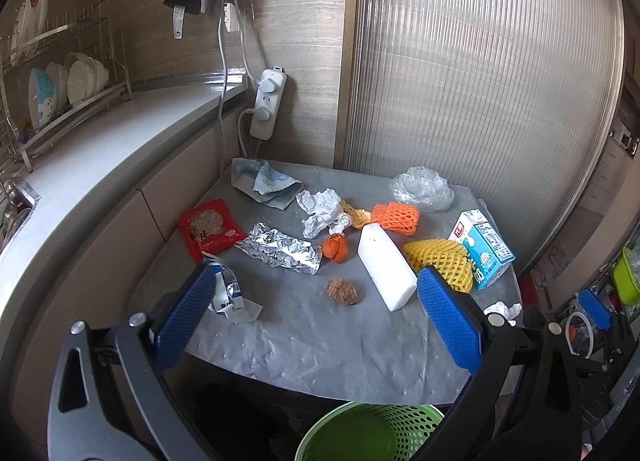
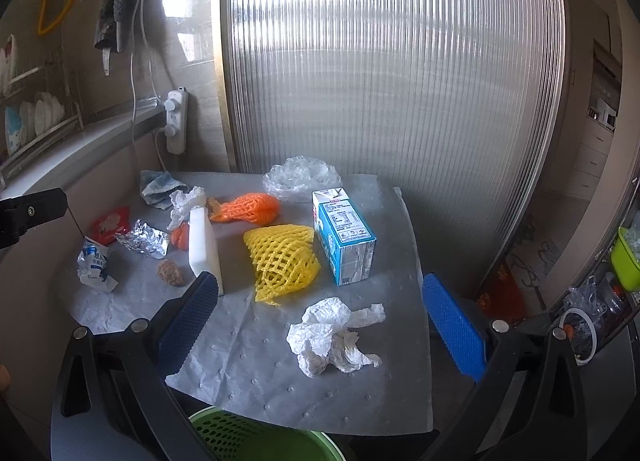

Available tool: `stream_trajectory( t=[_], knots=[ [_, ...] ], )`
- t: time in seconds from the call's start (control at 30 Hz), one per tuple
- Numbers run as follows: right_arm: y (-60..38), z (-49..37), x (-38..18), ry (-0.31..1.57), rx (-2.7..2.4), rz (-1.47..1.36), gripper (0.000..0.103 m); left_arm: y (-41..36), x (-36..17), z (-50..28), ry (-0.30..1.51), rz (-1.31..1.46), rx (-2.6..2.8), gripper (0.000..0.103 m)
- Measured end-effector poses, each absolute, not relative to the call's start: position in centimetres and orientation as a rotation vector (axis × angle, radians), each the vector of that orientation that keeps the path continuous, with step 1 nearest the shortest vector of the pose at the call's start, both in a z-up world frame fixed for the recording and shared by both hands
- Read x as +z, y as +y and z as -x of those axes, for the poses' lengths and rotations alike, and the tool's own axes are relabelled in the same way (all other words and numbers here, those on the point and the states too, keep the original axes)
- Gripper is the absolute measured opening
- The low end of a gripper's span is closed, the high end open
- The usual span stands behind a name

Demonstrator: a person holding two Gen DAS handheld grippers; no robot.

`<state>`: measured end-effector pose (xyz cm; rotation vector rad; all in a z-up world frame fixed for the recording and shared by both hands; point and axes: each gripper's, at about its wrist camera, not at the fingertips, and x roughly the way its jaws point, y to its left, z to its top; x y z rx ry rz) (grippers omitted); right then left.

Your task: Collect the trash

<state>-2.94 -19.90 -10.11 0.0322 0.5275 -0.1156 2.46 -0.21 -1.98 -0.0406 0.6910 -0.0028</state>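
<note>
Left gripper [image 1: 316, 301]: fingers spread wide, nothing between them, held above the near table edge. Right gripper [image 2: 320, 313]: likewise spread and bare, over the tissue [image 2: 334, 337].

Table [image 1: 320, 357] (grey dimpled cover) carries the trash:
- milk carton [image 2: 346, 237], upright, far right
- yellow net [image 2: 284, 261], just beside the carton
- orange net [image 2: 250, 208], behind the yellow one
- white bottle [image 1: 386, 265], lying flat, centre
- foil [image 1: 280, 255], left of the bottle
- red packet [image 1: 210, 229], far left
- torn blue-white wrapper [image 1: 230, 295], near left
- clear bag [image 1: 422, 187], at the back
- brown lump [image 1: 342, 291], near centre

Green basket [image 1: 368, 433]: below the table's near edge, contents hidden.
</note>
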Motion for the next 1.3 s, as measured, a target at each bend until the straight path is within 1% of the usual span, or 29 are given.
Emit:
stream_trajectory(
  t=[1.3],
  knots=[
    [-19.65,2.8,-10.78,0.552,-0.114,-0.019,0.101,-0.32,-2.27,-2.21,0.701,0.046,-0.014,0.097]
  ],
)
